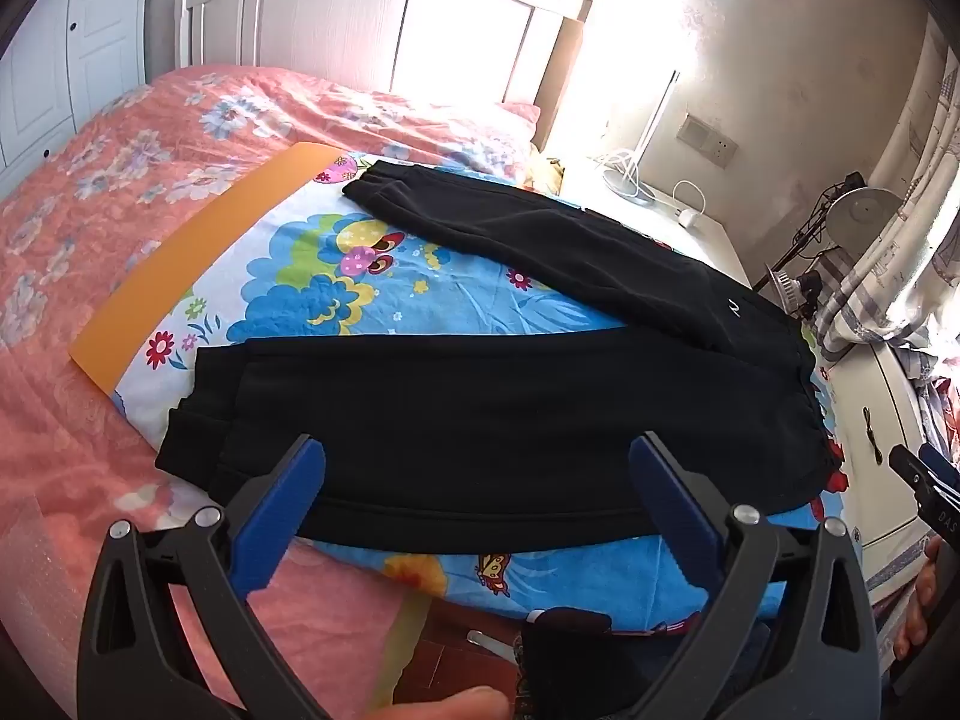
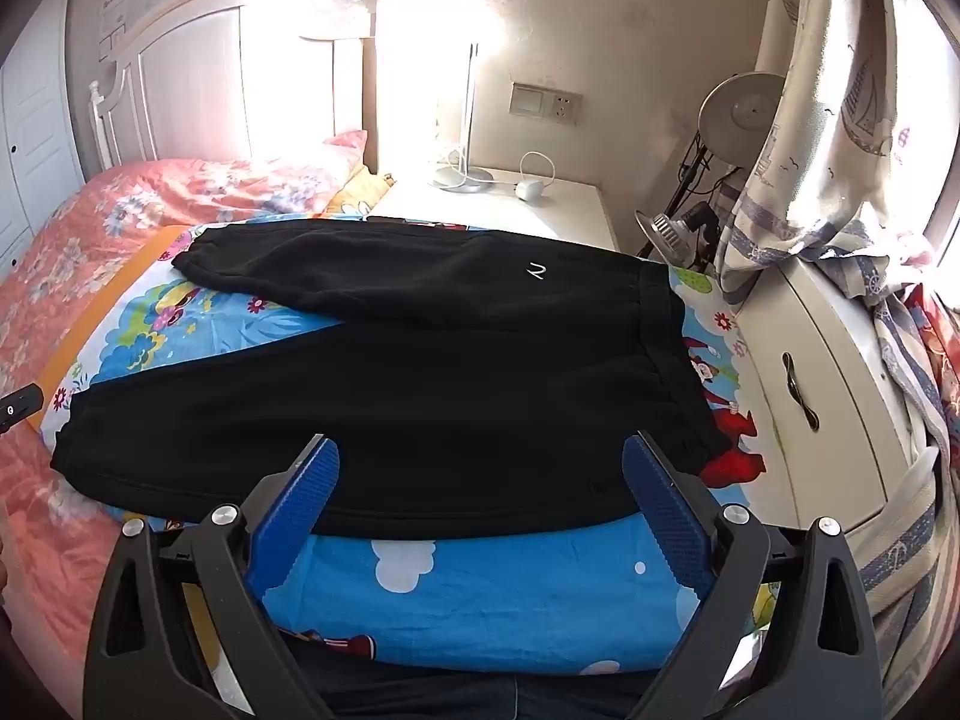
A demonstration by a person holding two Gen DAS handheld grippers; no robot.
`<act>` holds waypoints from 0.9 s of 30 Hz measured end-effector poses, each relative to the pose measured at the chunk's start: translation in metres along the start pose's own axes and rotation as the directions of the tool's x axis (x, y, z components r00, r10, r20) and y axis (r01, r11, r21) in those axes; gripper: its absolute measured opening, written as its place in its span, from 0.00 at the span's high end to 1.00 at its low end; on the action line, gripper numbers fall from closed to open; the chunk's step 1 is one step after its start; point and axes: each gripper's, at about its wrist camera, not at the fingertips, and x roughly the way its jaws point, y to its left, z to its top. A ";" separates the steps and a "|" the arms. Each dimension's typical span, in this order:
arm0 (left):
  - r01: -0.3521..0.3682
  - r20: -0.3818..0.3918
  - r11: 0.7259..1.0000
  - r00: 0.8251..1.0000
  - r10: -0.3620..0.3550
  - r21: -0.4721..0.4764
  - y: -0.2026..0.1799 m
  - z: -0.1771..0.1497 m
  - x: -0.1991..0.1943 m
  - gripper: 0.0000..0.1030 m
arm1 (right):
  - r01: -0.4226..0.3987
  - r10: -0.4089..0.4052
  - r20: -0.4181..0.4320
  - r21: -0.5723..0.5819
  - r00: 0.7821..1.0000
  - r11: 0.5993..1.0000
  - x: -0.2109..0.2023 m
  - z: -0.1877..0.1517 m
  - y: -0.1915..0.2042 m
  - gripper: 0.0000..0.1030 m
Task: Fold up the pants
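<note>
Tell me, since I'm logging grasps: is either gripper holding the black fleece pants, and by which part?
Nothing is held. The left gripper and right gripper both stand open above the black fleece pants, pads clear of the cloth.

Light: I see strong daylight flooding in from the far wall (image 1: 630, 30), by the headboard (image 2: 198, 72).
Glare: it blows out to white there in both views.
Pants: the pants (image 1: 480, 408) read flat black with hardly any detail.
Edges: fisheye bends everything, and the corners are dark.
Focus: mostly sharp; my thumb (image 1: 444, 702) is blurred.
</note>
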 end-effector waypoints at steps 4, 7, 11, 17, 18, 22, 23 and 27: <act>0.008 -0.002 1.000 1.000 -0.008 -0.004 0.000 0.000 0.000 0.02 | -0.002 0.002 0.002 0.003 1.000 1.000 0.000 0.000 -0.001 0.11; 0.012 -0.003 1.000 1.000 -0.012 -0.002 0.000 -0.001 0.000 0.02 | -0.005 0.005 0.004 0.005 1.000 1.000 0.000 0.001 -0.002 0.11; 0.009 -0.004 1.000 1.000 -0.009 -0.001 -0.001 0.002 -0.001 0.02 | -0.006 0.006 0.003 0.004 1.000 1.000 0.000 0.000 -0.001 0.11; 0.019 -0.004 1.000 1.000 -0.019 -0.003 -0.002 0.001 -0.004 0.02 | -0.006 0.006 0.005 0.002 1.000 1.000 -0.001 0.000 -0.002 0.11; 0.020 -0.004 1.000 1.000 -0.020 -0.002 -0.003 0.002 -0.004 0.02 | -0.006 0.006 0.005 0.003 1.000 1.000 -0.001 0.001 -0.003 0.11; 0.020 -0.003 1.000 1.000 -0.020 -0.001 -0.002 0.002 -0.002 0.02 | -0.008 0.008 0.004 0.003 1.000 1.000 -0.001 0.001 -0.009 0.11; 0.019 -0.003 1.000 1.000 -0.019 0.000 -0.003 0.002 -0.002 0.02 | -0.009 0.009 0.003 0.003 1.000 1.000 -0.001 0.001 -0.011 0.11; 0.020 -0.003 1.000 1.000 -0.020 0.001 -0.002 0.003 0.002 0.02 | -0.003 0.003 0.004 0.003 1.000 1.000 -0.001 -0.001 -0.001 0.11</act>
